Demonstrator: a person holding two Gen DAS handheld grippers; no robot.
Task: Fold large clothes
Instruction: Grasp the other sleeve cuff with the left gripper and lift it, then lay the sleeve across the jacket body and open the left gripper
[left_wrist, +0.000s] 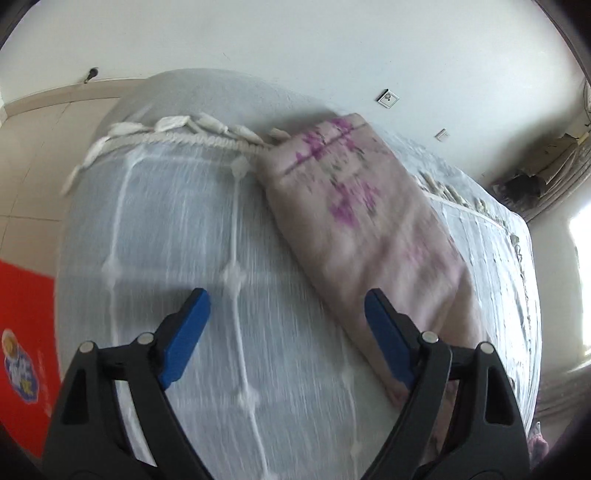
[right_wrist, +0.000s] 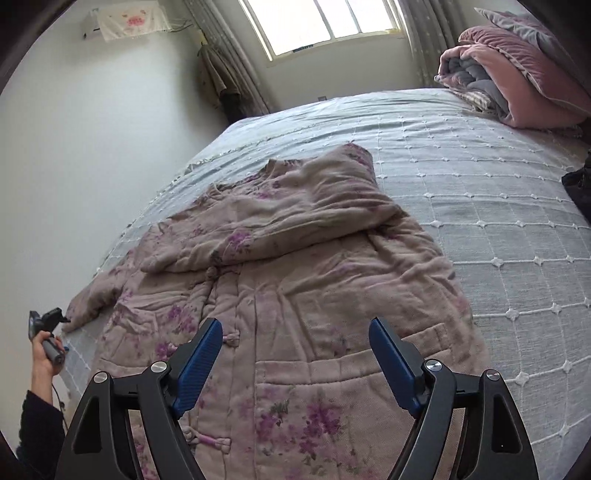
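Note:
A padded beige jacket with purple flowers (right_wrist: 288, 280) lies front-up on the bed. One sleeve (right_wrist: 295, 206) is folded across its chest. The other sleeve (left_wrist: 362, 221) stretches out toward the bed's left edge. My right gripper (right_wrist: 295, 328) is open and empty above the jacket's lower front. My left gripper (left_wrist: 286, 299) is open and empty, just left of the outstretched sleeve's end. In the right wrist view the left gripper (right_wrist: 48, 321) shows at the sleeve cuff, held by a hand.
The bed has a pale blue quilted cover (right_wrist: 480, 206) with a tasselled edge (left_wrist: 177, 136). Folded pink and grey blankets (right_wrist: 517, 81) sit at the far right corner. A wall (right_wrist: 92, 147) runs along the left. A red box (left_wrist: 26, 332) stands on the floor.

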